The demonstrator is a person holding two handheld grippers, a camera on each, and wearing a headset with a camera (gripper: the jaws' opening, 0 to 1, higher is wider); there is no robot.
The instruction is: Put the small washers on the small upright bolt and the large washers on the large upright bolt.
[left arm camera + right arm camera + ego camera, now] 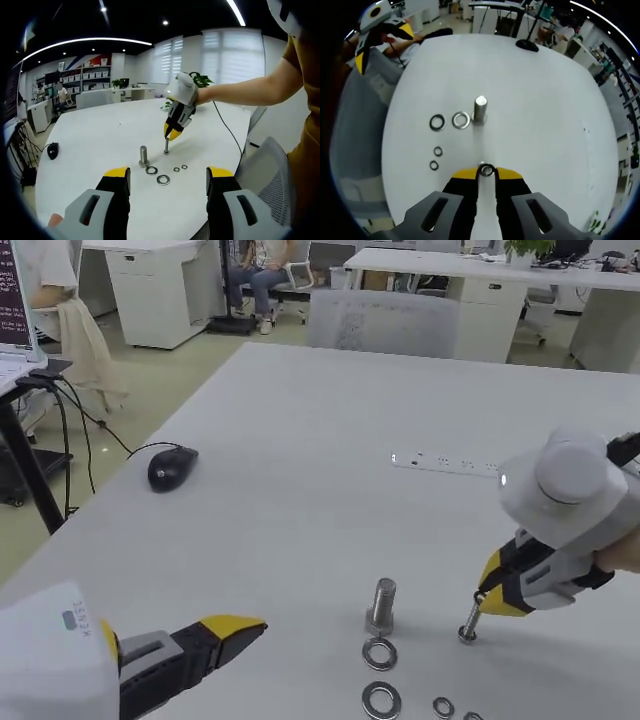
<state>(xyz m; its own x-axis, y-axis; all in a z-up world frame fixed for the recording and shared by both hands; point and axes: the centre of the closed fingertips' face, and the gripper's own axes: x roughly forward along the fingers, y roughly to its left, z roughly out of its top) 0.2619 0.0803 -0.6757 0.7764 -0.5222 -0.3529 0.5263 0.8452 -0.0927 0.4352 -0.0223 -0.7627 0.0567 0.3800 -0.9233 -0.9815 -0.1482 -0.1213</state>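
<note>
Left gripper [169, 172] low over near edge of table [300, 440], jaws wide apart, empty. Label on its body too small to read. Mouse [172, 466] far left. Large bolt [382, 605] upright mid-table. Two large washers [379, 653] lie flat just in front of it. Two small washers [443, 706] lie right of those. Small bolt [468, 623] upright. Right gripper [487, 172] pinches small washer [487, 170] at its top.

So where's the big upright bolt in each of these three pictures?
Head view: large bolt stands low, right of centre.
Left gripper view: large bolt just left of centre, mid-table.
Right gripper view: large bolt at the centre of the picture.
Shared landmark: two large washers lying flat beside it.
</note>
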